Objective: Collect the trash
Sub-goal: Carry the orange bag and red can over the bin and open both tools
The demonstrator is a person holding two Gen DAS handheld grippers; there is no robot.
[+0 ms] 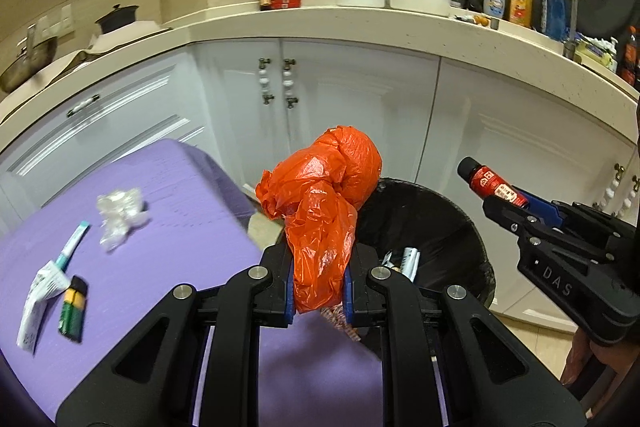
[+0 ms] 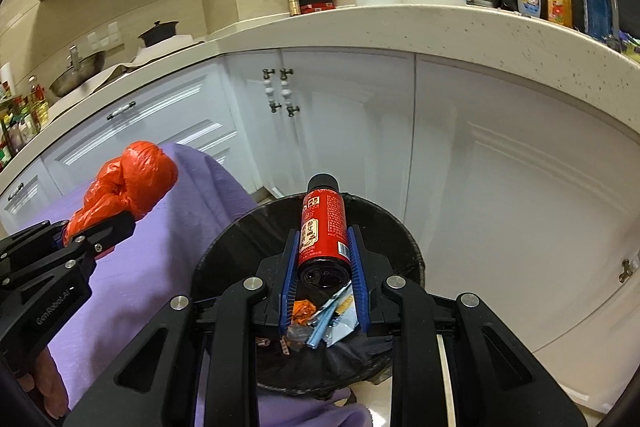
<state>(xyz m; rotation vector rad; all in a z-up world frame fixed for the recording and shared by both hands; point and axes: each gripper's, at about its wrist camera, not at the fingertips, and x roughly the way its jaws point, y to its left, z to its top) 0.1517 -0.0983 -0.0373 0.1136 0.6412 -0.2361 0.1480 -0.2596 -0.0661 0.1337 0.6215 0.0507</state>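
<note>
Trash fills both my grippers. My left gripper point(image 1: 319, 279) pinches a crumpled orange plastic bag point(image 1: 324, 195) beside the black bin point(image 2: 224, 247). My right gripper point(image 2: 324, 247) clamps a red bottle point(image 2: 323, 231) above that bin.

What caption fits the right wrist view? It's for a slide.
Right gripper holds a red bottle over the black bin, beside the purple table.

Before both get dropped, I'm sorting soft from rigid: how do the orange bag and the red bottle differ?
The orange bag is crumpled, knotted film; the red bottle is a rigid printed cylinder. The bag is in the left gripper, the bottle in the right gripper. Both are pinched, near the black bin.
</note>
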